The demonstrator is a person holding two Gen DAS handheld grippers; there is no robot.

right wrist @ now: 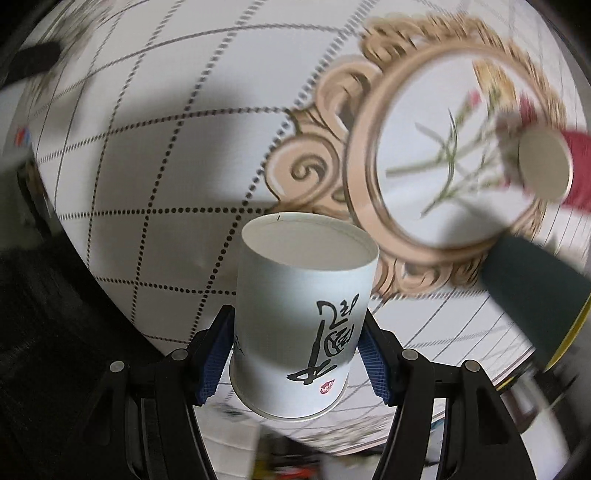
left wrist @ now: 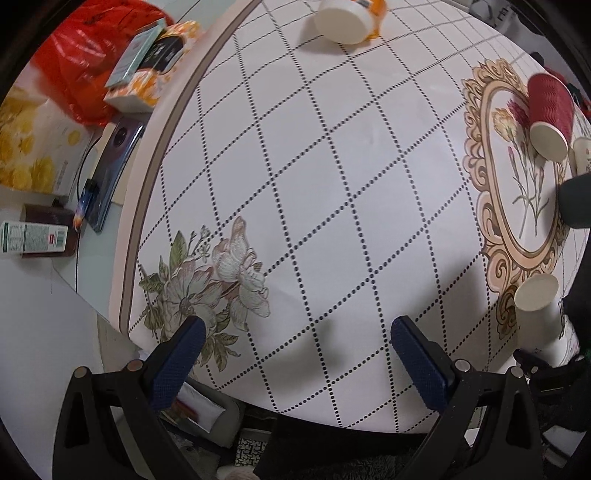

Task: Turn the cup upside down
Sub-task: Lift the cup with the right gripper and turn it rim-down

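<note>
My right gripper (right wrist: 297, 354) is shut on a white paper cup (right wrist: 303, 314) with black brush lettering. The cup is held above the table, its recessed base pointing away from the camera and its rolled rim toward me. The same cup shows at the right edge of the left wrist view (left wrist: 539, 306). My left gripper (left wrist: 297, 332) is open and empty, low over the table's front edge. A red ribbed cup (left wrist: 550, 110) stands upside down on the oval flower print, also seen in the right wrist view (right wrist: 554, 166).
The table (left wrist: 332, 166) has a white cloth with a dotted diamond grid. An orange-and-white cup (left wrist: 349, 18) stands upside down at the far side. A dark cylinder (right wrist: 535, 295) stands at the right. A phone (left wrist: 110, 166), boxes and a red bag (left wrist: 85, 66) lie left of the table.
</note>
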